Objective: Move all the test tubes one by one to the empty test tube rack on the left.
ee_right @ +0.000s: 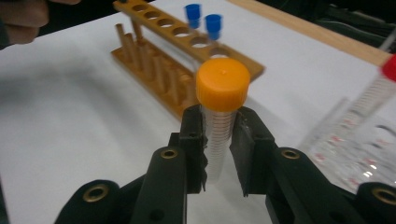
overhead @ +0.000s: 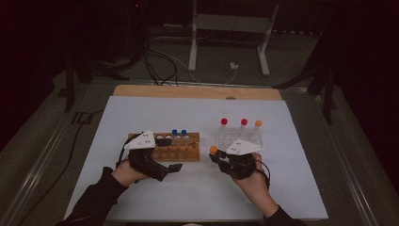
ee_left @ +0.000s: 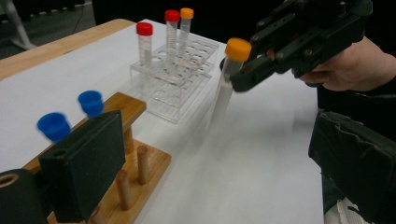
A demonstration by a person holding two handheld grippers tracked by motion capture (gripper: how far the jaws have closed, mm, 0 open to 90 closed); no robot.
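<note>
Orange-capped tube (clear, red-ticked) in black tongs; blue-capped tubes.

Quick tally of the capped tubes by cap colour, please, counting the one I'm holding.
Blue-capped tubes in the wooden rack: 2
Red-capped tubes in the clear rack: 2
Orange-capped tubes: 2, one racked, one held by the right gripper
Total: 6

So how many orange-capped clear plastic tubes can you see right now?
2. One orange-capped tube is clamped in the right gripper; the other stands in the clear plastic rack beside two red-capped tubes.
</note>
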